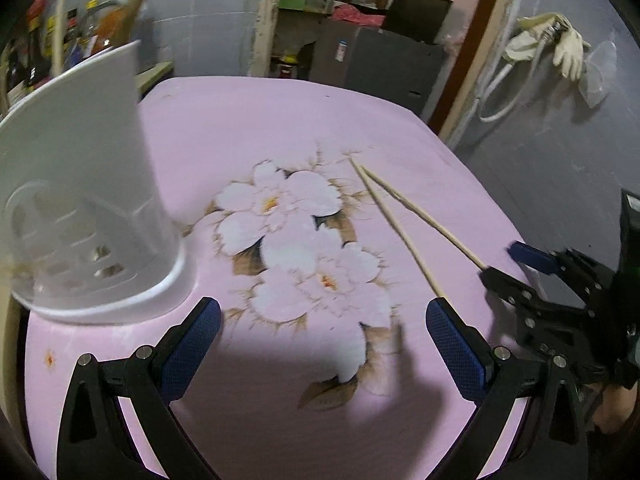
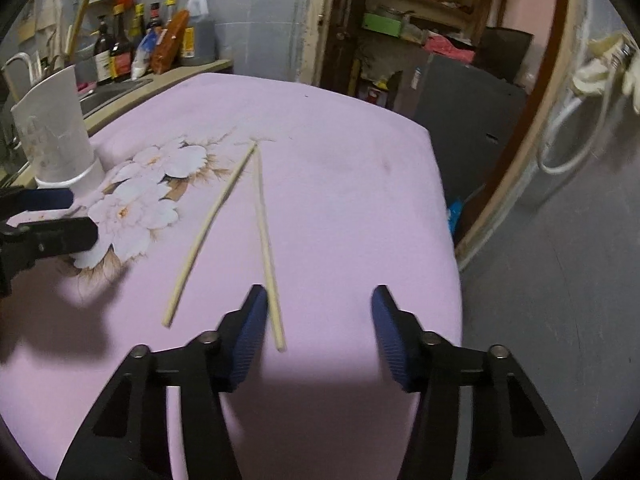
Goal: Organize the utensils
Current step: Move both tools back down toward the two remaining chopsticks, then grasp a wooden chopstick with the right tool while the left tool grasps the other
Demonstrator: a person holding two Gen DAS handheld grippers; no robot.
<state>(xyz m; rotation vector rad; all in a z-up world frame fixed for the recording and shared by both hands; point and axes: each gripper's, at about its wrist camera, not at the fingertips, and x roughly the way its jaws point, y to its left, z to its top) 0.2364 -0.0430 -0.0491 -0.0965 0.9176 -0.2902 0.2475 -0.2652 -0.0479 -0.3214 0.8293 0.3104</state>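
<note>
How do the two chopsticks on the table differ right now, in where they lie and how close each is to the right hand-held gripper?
The right chopstick has its near end between the open fingers of the right hand-held gripper, beside the left pad; the left chopstick lies clear of it. The left chopstick borders the flower print; the right chopstick lies on plain pink table. Both are pale, flat on the table, far tips almost meeting in a V.

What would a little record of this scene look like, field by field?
surface: pink flowered tablecloth
utensils: two wooden chopsticks, lying flat in a V, far tips nearly touching
holder: white plastic holder, upright at the table's left edge
left gripper: open, empty, over the flower print
right gripper: open, one chopstick's near end lies between its fingers, beside the left pad; not gripped
</note>
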